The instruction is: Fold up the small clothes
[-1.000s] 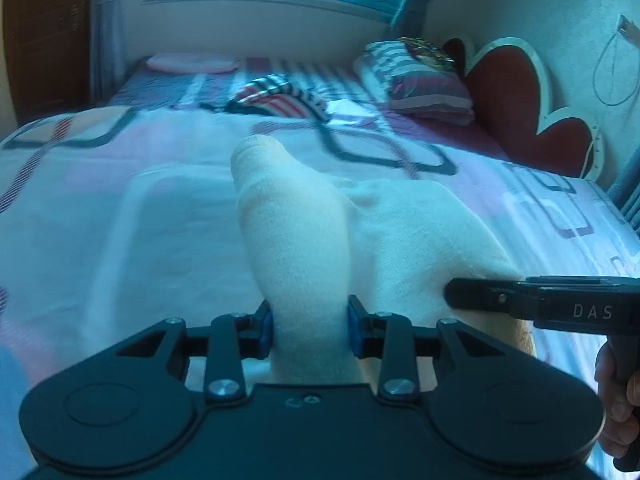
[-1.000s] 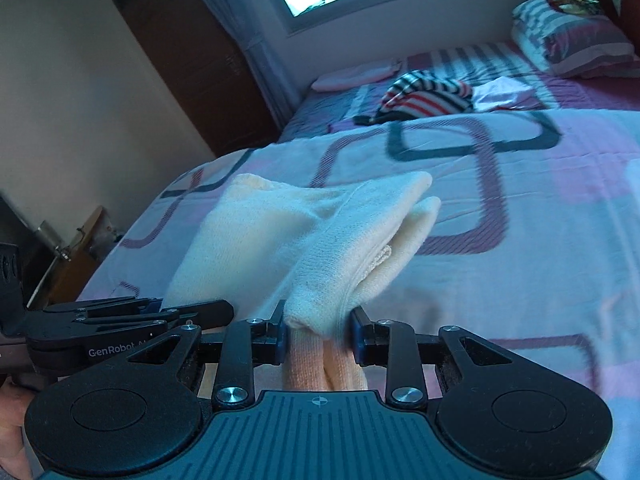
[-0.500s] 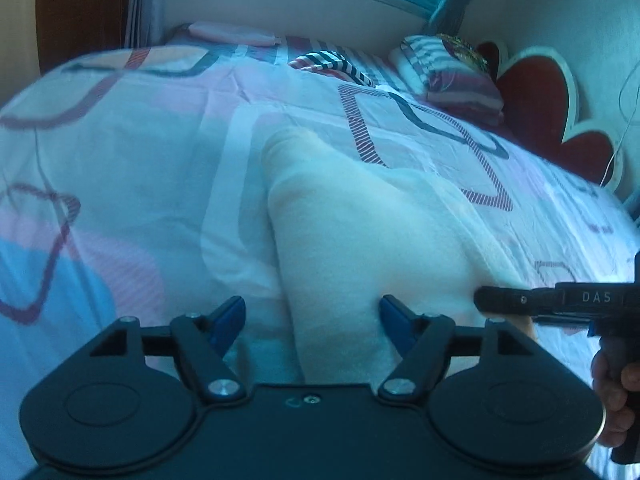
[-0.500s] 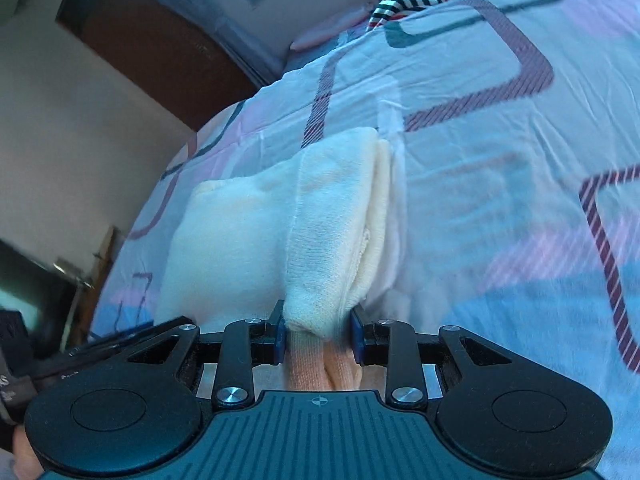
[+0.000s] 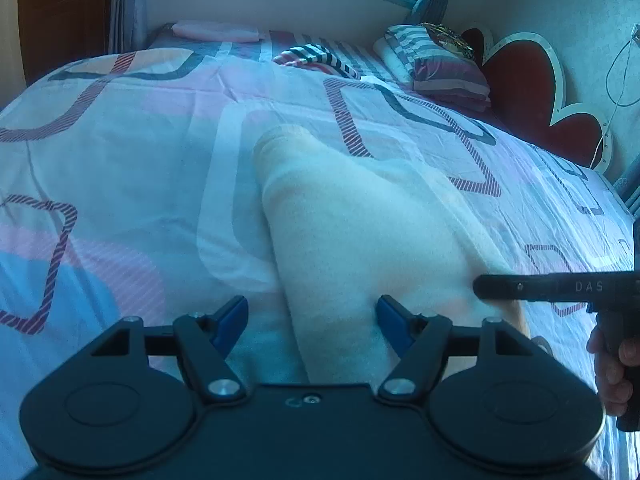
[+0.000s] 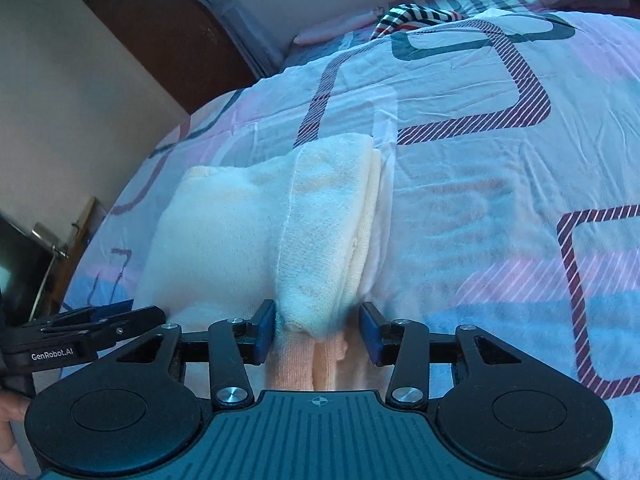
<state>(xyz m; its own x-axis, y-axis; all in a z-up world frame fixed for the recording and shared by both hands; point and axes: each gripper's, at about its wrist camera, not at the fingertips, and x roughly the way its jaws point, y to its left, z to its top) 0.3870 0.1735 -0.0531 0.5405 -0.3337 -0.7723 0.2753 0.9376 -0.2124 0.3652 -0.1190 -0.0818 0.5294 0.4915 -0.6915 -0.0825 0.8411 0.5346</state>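
While lying folded on the bed (image 5: 120,168), cream garment (image 5: 360,240) rests between both parted claws: left claw (image 5: 312,320) released, right claw (image 6: 318,330) released too, holding nothing. Could spring open if lifted away fast, being thick, fuzzy and soft. Rounded folded edge, layered side, smooth patterned sheet beneath.

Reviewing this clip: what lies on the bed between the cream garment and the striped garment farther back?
Only bare patterned bedspread lies between the cream garment and the striped garment; the left wrist view shows the whole stretch.
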